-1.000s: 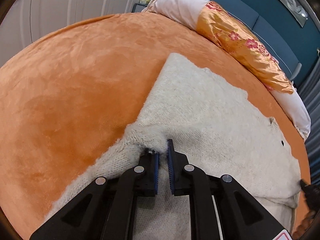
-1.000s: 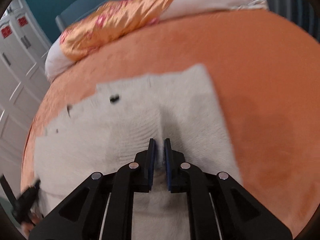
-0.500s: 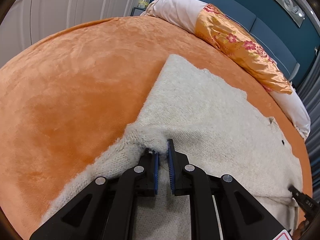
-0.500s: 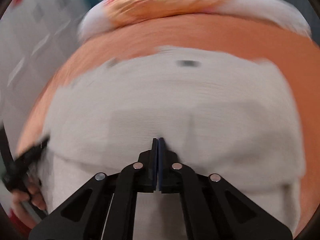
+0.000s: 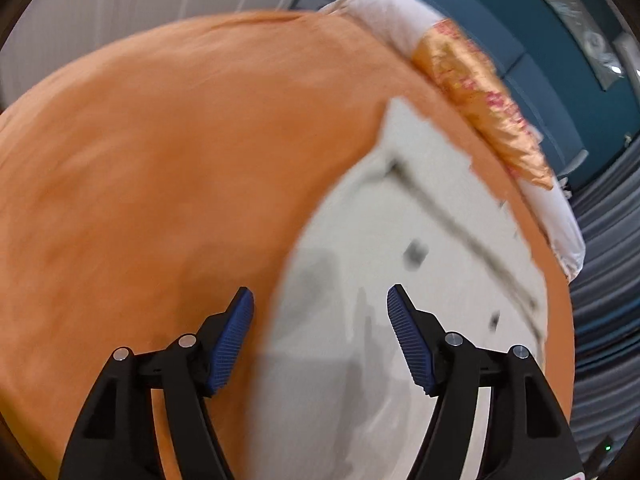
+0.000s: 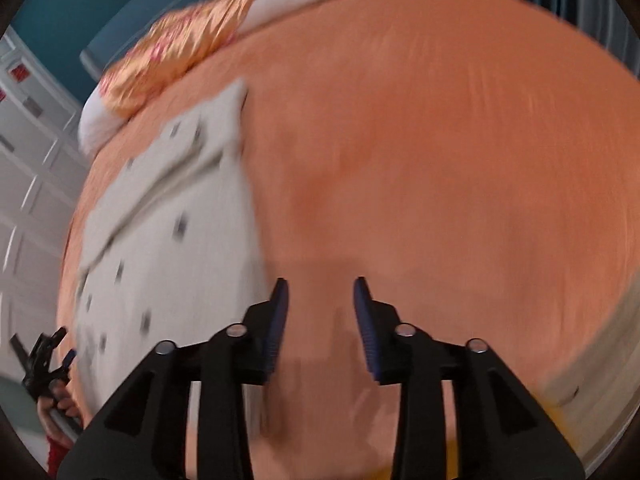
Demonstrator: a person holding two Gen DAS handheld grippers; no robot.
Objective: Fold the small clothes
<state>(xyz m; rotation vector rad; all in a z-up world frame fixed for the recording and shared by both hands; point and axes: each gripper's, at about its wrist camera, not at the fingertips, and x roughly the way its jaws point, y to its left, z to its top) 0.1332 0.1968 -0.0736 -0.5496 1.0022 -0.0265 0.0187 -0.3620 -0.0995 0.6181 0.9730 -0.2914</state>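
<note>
Orange plush bedspread [image 5: 160, 168] fills both my views, with a gold floral satin pillow [image 5: 480, 96] along its far edge. White knitted garment [image 5: 400, 280] lies flat on that spread, folded over itself and dotted with small dark specks — blurred. My left gripper [image 5: 320, 300] hangs above its edge, jaws spreading, nothing between them. My right gripper [image 6: 319, 292] is over bare orange just beside the garment [image 6: 168, 248] — jaws opening too, empty.

Home bedroom: bed with orange plush cover [image 5: 180, 168], pillows with gold floral case [image 5: 480, 92], teal headboard [image 5: 532, 44], white panelled wardrobe doors [image 6: 28, 168].
</note>
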